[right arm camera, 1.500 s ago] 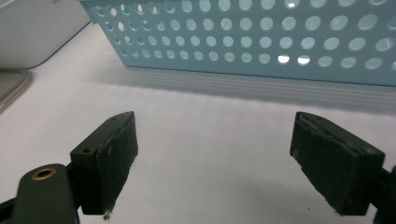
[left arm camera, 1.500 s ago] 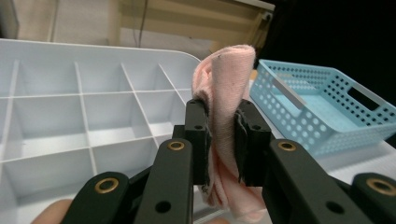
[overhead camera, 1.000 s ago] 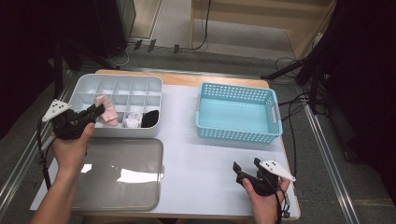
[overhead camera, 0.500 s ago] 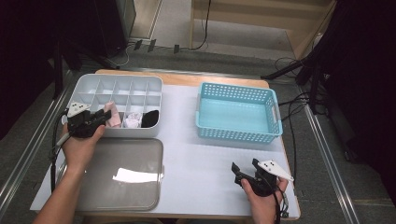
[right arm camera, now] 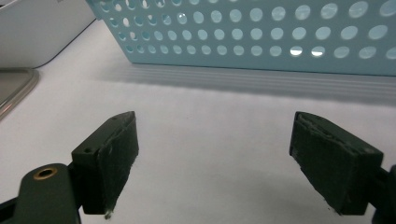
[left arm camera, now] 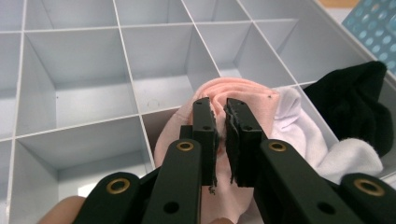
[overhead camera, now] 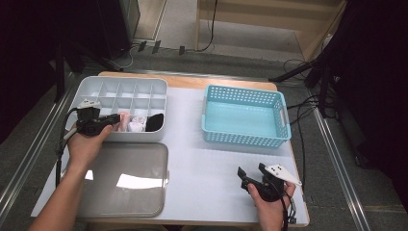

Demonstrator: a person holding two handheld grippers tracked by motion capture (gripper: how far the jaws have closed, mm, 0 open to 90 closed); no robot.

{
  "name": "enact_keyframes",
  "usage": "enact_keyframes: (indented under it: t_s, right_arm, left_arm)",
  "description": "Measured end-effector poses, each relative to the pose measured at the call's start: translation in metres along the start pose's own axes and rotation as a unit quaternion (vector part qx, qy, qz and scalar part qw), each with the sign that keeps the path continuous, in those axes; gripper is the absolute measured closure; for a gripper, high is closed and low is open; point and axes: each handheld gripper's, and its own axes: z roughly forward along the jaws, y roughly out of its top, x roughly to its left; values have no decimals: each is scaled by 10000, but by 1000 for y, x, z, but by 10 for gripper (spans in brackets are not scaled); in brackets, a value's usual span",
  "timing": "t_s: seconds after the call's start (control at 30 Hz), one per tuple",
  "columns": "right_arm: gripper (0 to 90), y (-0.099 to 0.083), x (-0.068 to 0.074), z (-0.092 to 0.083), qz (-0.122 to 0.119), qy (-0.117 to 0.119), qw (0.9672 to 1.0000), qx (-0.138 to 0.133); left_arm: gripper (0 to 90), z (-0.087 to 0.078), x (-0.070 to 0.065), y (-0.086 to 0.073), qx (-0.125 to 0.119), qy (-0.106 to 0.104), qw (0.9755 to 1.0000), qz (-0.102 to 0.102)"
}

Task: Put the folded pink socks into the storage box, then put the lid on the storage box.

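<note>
A grey divided tray (overhead camera: 120,89) (left arm camera: 84,70) at the back left holds a pink sock (overhead camera: 124,121) (left arm camera: 233,88), a white sock (overhead camera: 137,123) (left arm camera: 303,126) and a black sock (overhead camera: 155,122) (left arm camera: 355,102) in its front row. My left gripper (overhead camera: 115,119) (left arm camera: 220,105) reaches in from the tray's left. Its jaws have just been closing and now pinch the top of the pink sock with only a sliver between them. Near the table's front right edge, my right gripper (overhead camera: 248,174) (right arm camera: 215,154) rests open above the bare white tabletop, nothing between its jaws.
A light blue perforated basket (overhead camera: 245,118) (right arm camera: 261,32) stands empty at the back right. The tray's grey lid (overhead camera: 120,178) (right arm camera: 14,86) lies flat at the front left. The tray's other compartments hold nothing.
The left hand has moved right along the tray's front row to the pink sock, and its jaws have drawn together on it. The right hand has stayed put.
</note>
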Motion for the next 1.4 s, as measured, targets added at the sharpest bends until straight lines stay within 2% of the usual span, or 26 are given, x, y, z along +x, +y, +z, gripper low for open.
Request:
enact_keyframes:
  t_s: [0.07,0.1,0.2,0.27,0.33,0.37,0.43,0.57,0.6,0.67,0.8,0.83,0.97,1.03,1.1,1.23,1.3,1.4]
  right_arm:
    - [156,0,0,0,1,4,10000,9]
    - [157,0,0,0,0,4,10000,13]
    - [157,0,0,-1,9,9,10000,10]
    - [158,0,-1,-1,20,4,10000,10]
    - [158,0,-1,-1,21,15,10000,6]
    - [158,0,0,-1,14,22,10000,6]
    - [158,0,1,0,17,17,10000,24]
    - [158,0,2,1,-18,36,10000,48]
    - [158,0,2,1,-34,52,10000,42]
    - [158,0,3,2,-11,47,10000,70]
    - [159,0,3,3,-23,60,9999,87]
    - [159,0,4,3,-21,62,9999,87]
    - [159,0,4,2,-29,60,9999,80]
    - [160,0,4,3,-22,62,9999,79]
    - [160,0,5,3,-44,52,9999,73]
    - [160,0,5,2,-23,51,10000,82]
    - [160,0,3,3,-31,57,10000,73]
    - [161,0,4,4,-25,55,10000,74]
  left_arm:
    - [840,0,0,3,81,-65,9999,-79]
    - [822,-3,0,5,-1,-88,9999,-137]
    - [635,-12,0,9,-381,-291,9981,-376]
    - [512,-11,-4,12,-382,-225,9985,-320]
    - [451,-6,-7,16,-225,-110,9995,-187]
    - [448,0,-9,17,-65,29,10000,-65]
    - [525,6,-9,18,107,118,9999,-63]
    - [732,14,-3,19,478,-76,9985,-242]
    - [757,16,-2,19,606,-99,9979,-210]
    - [841,19,-3,19,845,23,9964,-4]
    - [879,26,2,21,1164,40,9932,-2]
    - [882,28,3,22,1328,16,9911,15]
    - [884,32,3,29,1727,25,9849,101]
    - [883,34,4,31,1803,-11,9835,115]
    - [867,32,4,29,1718,-10,9851,77]
    - [731,22,3,22,1288,68,9916,100]
    - [655,14,5,20,1117,-8,9937,47]
    - [601,4,7,18,846,-109,9964,15]
